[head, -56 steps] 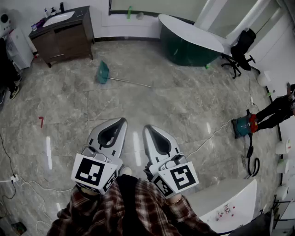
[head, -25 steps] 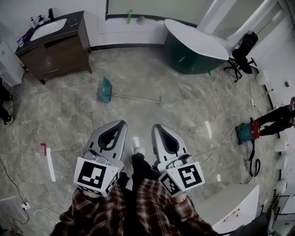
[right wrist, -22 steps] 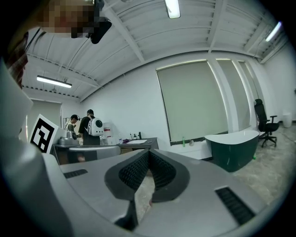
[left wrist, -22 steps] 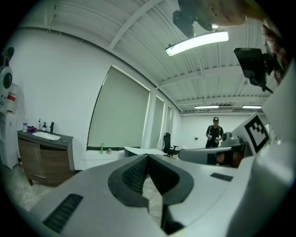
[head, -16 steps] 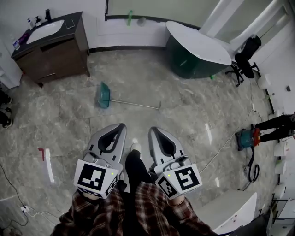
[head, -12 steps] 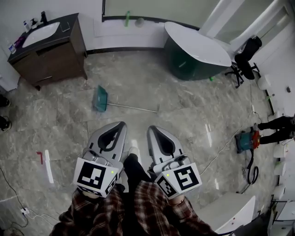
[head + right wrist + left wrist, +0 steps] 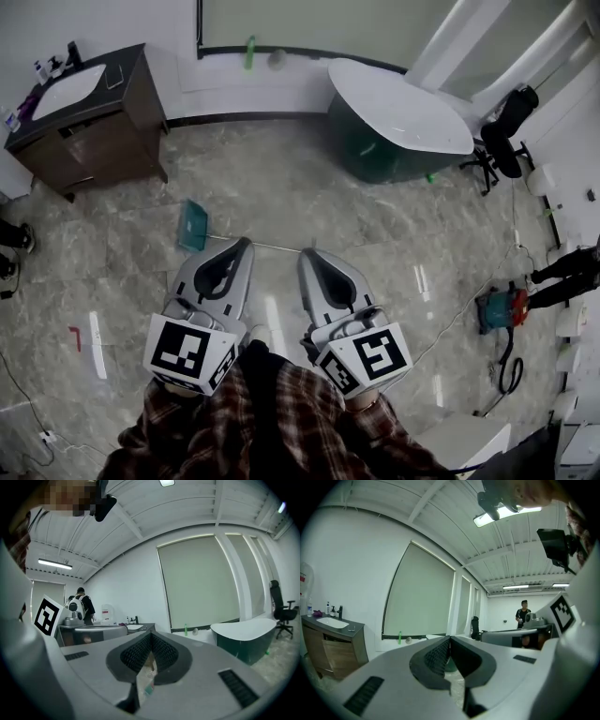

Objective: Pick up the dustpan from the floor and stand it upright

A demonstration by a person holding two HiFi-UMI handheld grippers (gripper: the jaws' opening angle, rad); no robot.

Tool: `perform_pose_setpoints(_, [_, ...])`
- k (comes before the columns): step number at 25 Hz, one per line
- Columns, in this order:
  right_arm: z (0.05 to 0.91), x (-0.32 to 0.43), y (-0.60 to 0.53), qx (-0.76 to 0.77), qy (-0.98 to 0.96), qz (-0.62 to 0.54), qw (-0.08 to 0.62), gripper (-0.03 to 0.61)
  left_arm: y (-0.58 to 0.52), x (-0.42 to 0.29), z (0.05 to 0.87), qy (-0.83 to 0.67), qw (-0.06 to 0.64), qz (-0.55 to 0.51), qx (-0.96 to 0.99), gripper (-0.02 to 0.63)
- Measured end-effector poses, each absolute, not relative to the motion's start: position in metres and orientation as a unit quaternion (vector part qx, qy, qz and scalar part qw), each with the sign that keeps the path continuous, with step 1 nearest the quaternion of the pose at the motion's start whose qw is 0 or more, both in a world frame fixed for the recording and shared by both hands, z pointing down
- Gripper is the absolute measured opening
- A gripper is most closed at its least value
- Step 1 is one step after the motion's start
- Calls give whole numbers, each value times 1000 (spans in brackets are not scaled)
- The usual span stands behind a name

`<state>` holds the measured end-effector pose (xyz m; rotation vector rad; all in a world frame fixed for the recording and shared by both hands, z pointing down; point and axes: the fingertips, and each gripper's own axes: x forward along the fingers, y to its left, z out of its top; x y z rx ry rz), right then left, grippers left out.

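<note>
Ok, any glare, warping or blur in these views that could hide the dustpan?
Head view: fisheye bends the walls, glare streaks on the floor, dustpan sharp, handle partly behind the left tool. Left gripper view: ceiling lamp blown out, dark corners. Right gripper view: strongly warped, dark rim.

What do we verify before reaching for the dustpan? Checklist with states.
1. dustpan in view: ok, on the floor just ahead.
2. dustpan upright: not ok, lying flat.
3. left hand-held gripper empty: ok, jaws together on nothing.
4. right hand-held gripper empty: ok, jaws together on nothing.
5. jaws opened for a grasp: not ok, both shut.
6. contact with dustpan: not ok, neither touches it.
</note>
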<state>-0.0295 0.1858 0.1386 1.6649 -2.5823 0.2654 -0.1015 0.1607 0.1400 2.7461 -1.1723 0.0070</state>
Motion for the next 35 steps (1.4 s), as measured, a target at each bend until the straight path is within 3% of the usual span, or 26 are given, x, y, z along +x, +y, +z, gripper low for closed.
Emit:
perform_pose_setpoints(21, [150, 16, -56, 638, -762, 110, 6, 11, -93, -51, 152, -289, 77, 38, 953, 12])
perform_pose_setpoints(35, [198, 86, -90, 708, -685, 168, 33, 12, -136, -2, 199, -215, 125, 74, 966, 12])
